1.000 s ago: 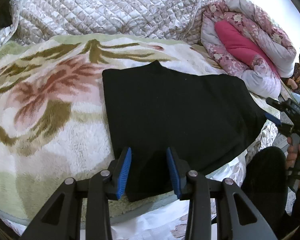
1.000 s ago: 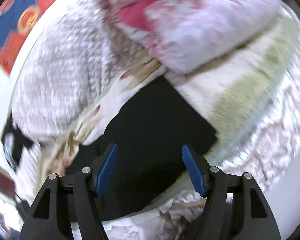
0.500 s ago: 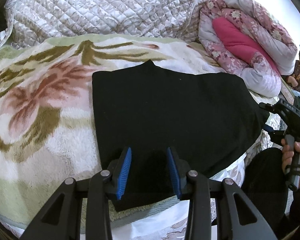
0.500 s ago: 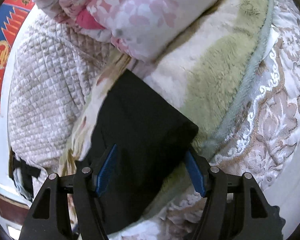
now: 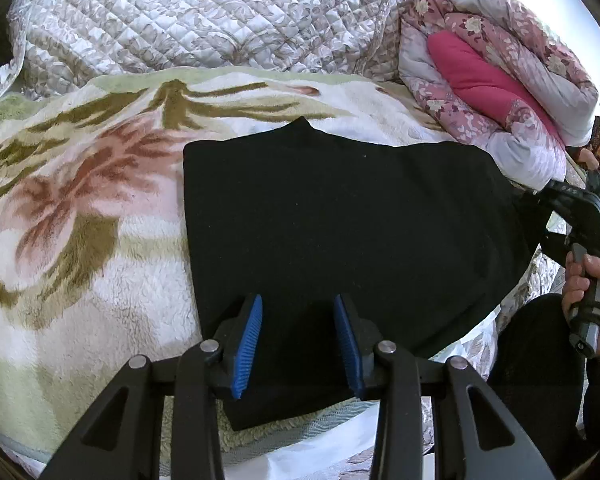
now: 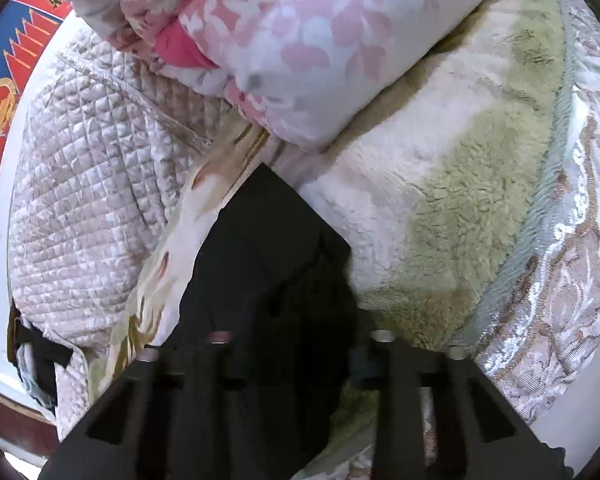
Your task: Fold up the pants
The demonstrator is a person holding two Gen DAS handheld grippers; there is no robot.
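The black pants (image 5: 348, 224) lie folded flat on a fleecy floral blanket (image 5: 72, 208). My left gripper (image 5: 298, 340) is open, its blue pads over the pants' near edge. My right gripper (image 5: 540, 210) is at the pants' right end in the left wrist view, hand on its handle. In the right wrist view the pants (image 6: 268, 264) cover my right gripper's (image 6: 296, 356) fingertips, so the pads are hidden and whether it is shut does not show.
A rolled pink floral quilt (image 5: 496, 76) lies at the far right, close to the pants' end; it also shows in the right wrist view (image 6: 308, 44). A quilted grey bedspread (image 5: 204, 16) is bunched behind. The bed edge (image 6: 548, 272) drops off at the right.
My right gripper has moved forward onto the pants' right end; its blue pads, visible before, are now hidden by black cloth. My left gripper has hardly moved.
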